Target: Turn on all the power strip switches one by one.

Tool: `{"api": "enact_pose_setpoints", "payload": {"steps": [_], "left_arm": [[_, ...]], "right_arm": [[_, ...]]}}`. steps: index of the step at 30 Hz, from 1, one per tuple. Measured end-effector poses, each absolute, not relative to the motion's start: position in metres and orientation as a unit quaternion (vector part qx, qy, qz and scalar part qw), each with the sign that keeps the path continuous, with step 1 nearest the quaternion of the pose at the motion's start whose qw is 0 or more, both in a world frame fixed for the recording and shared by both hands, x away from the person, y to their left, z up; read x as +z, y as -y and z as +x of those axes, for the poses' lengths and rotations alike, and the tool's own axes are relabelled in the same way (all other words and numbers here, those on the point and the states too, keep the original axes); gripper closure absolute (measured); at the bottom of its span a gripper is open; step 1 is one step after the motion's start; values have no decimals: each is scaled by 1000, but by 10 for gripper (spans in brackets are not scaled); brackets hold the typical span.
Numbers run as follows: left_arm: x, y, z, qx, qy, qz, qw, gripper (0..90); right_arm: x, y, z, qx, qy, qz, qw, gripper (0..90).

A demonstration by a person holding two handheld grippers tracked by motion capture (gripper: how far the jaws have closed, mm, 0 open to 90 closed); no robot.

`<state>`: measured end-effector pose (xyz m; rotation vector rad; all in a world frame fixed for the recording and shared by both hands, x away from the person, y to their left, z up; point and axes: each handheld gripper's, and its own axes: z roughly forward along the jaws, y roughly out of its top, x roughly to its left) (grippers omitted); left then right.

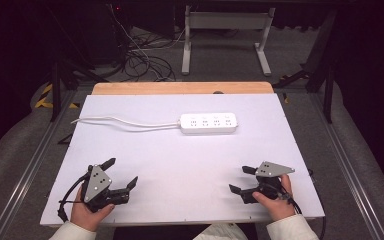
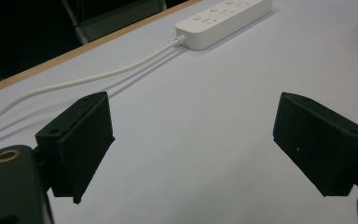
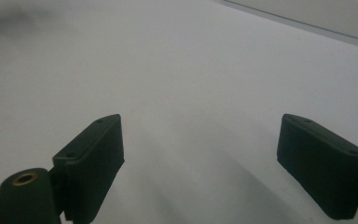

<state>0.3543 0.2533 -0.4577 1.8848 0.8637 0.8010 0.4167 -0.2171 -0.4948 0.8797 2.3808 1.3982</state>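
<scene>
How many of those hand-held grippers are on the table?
2. The left gripper sits near the table's front-left corner, the right gripper near its front-right; both have their jaws open and empty.

White power strip [image 1: 209, 123]; black claws [image 1: 122, 172].

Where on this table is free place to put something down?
The wide middle, between the power strip and the two claws, left claw and right claw, is bare. So is the far right corner. Only the far strip is taken, by the power strip and its cord.
</scene>
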Motion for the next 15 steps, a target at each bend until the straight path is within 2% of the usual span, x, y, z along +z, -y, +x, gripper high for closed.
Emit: {"api": "enact_pose_setpoints", "payload": {"steps": [8, 12, 15], "left_arm": [[-462, -252, 360, 310, -350, 767, 440, 122], [-465, -253, 359, 336, -331, 764, 440, 143], [-466, -254, 360, 337, -332, 760, 446, 143]], "right_arm": [[-491, 215, 416, 481, -805, 313, 150, 155], [-487, 218, 415, 487, -797, 313, 172, 155], [-485, 219, 414, 485, -798, 308, 183, 155]]}}
